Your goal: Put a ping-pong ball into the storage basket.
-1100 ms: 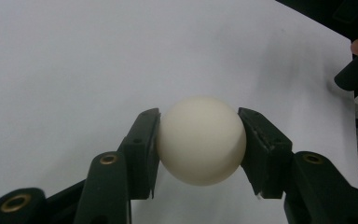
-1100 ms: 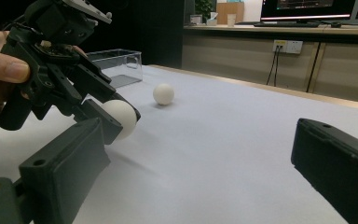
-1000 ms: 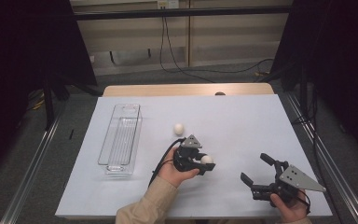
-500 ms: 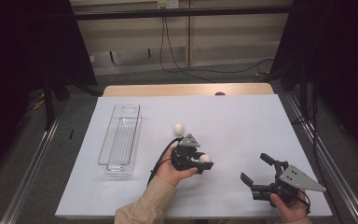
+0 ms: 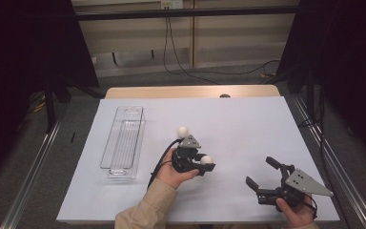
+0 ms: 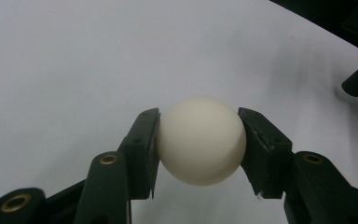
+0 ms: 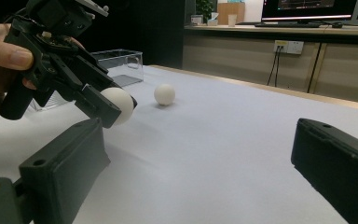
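- Left fingers clamped on both sides of a ball; pads pressed flat to it, no gap visible.
- Same grip as a second ago: no opening, no slip, ball in the same spot between the tips. Hand barely shifted.
- Meaning for the job: pick done and secure, carry not really begun; likely next is a move to the clear tray on the left, judging by the layout.
- Held ball: plain off-white, matte, smooth, round, no markings. Clear of the desk in the right gripper view, shadow under it.
- Left gripper near the desk's middle front, pointing right, away from the tray.
- Second ball, same look, loose on the desk just behind the left gripper, between it and the far edge.
- Right gripper parked at front right, fingers spread wide, nothing between them, well apart from both balls.
- Tray looks empty.
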`<state>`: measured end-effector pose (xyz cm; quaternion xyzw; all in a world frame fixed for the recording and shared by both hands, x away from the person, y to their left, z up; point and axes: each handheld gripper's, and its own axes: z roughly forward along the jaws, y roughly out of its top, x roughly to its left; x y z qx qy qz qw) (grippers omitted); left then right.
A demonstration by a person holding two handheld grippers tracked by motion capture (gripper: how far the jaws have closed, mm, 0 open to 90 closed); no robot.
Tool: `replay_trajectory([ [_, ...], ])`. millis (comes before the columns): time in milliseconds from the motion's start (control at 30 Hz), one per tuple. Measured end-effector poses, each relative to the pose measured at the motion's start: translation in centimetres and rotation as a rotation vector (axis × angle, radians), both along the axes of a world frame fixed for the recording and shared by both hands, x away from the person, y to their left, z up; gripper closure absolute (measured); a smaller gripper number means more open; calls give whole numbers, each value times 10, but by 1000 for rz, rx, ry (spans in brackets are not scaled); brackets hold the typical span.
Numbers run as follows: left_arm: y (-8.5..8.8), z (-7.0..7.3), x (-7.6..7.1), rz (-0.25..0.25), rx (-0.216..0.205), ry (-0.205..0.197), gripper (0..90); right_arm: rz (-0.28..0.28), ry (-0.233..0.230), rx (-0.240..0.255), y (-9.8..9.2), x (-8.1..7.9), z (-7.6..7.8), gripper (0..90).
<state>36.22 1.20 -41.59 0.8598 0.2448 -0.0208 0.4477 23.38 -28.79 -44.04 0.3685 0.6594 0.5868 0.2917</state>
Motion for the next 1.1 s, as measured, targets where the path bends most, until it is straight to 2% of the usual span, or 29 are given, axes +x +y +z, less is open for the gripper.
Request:
replay_trajectory([
  [1100,14,5,6,39,3,-1,508,2,1,2,0,0,0,23],
])
